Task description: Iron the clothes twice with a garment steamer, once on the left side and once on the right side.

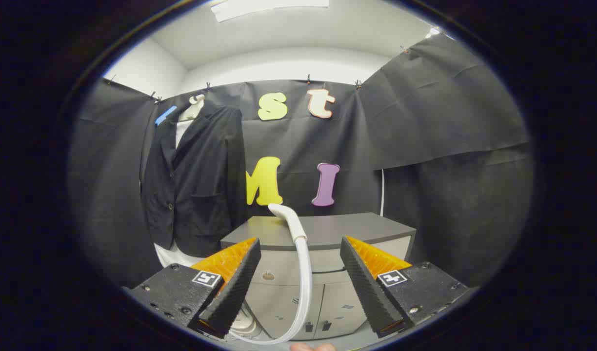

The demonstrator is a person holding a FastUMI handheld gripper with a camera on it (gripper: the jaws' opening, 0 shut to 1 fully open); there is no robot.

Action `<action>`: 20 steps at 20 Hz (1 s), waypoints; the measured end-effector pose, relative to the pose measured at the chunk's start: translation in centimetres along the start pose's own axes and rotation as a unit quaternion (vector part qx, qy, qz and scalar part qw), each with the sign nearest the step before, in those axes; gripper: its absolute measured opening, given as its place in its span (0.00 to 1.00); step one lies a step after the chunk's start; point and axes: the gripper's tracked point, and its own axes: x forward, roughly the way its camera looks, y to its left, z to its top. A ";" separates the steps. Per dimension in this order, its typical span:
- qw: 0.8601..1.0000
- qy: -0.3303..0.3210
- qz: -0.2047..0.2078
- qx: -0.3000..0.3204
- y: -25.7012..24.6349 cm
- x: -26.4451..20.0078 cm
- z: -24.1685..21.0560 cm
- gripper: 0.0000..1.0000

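The fingers (298,273) stand wide apart, holding and touching nothing. Between them and a little beyond rises the steamer head (288,218) on its pale hose (304,287), which curves down to the base (245,325) by the left finger. Behind it sits a grey desk (337,229). Further left, a dark jacket (196,180) hangs against the booth wall.

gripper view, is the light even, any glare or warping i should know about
In the gripper view, a ceiling light panel is blown out to white; the black jacket and booth cloth stay dim and low in detail; the fisheye bows the cabinet top; the open gripper and steamer hose look sharp.
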 end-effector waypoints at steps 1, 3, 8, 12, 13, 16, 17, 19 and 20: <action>1.000 0.003 -0.003 0.002 -0.3 0.1 -0.2 1.00; 1.000 0.003 -0.006 0.006 -0.7 0.2 -0.2 1.00; 1.000 0.006 -0.011 0.001 -1.4 0.6 -0.4 1.00; 1.000 0.019 -0.015 0.008 -1.9 0.8 -1.2 1.00; 1.000 0.022 -0.016 0.009 -2.0 0.8 -1.4 1.00; 0.999 0.030 -0.019 0.009 -2.3 0.8 -1.9 1.00; 0.999 0.032 -0.020 0.009 -2.4 0.7 -2.1 1.00; 0.999 0.033 -0.022 0.011 -2.5 0.7 -2.3 1.00; 0.999 0.035 -0.022 0.012 -2.6 0.6 -2.4 1.00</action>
